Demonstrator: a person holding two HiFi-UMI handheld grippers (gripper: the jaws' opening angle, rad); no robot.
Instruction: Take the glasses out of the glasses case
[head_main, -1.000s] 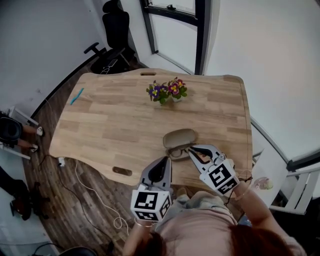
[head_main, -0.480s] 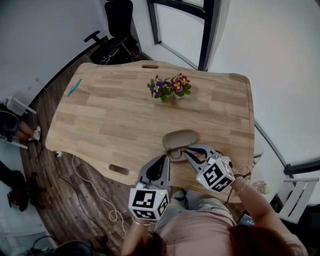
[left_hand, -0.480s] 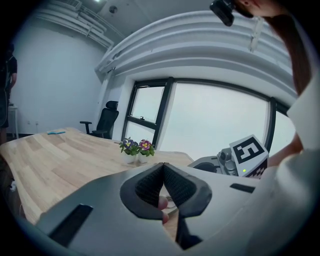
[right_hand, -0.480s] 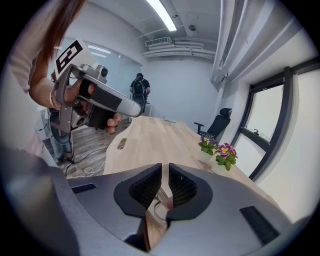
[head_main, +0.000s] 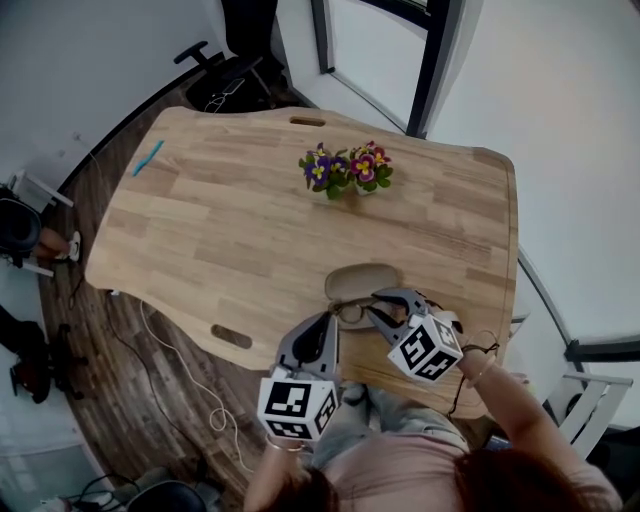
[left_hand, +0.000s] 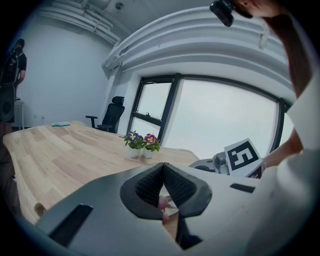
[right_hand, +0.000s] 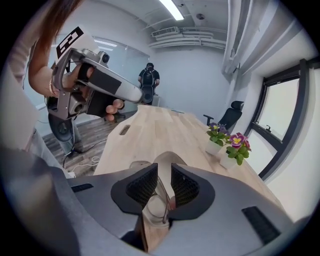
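An open tan glasses case (head_main: 360, 279) lies near the table's front edge, and the thin-framed glasses (head_main: 349, 312) rest at its near lip. My right gripper (head_main: 374, 304) reaches them from the right. In the right gripper view its jaws (right_hand: 164, 182) stand narrow, with a lens and rim of the glasses (right_hand: 159, 201) pinched between the pads, and the case (right_hand: 163, 161) sits just beyond. My left gripper (head_main: 326, 322) hovers at the table edge left of the glasses, shut and holding nothing (left_hand: 163, 167).
Two small flower pots (head_main: 345, 170) stand at the table's far middle. A blue pen (head_main: 150, 158) lies at the far left corner. An office chair (head_main: 215, 60) is beyond the table. A person (right_hand: 148, 81) stands far off. The wooden table (head_main: 220, 240) ends just under my grippers.
My right gripper has edged left onto the glasses and its jaws have narrowed. The left gripper has stayed where it was. The head view has shifted a little.
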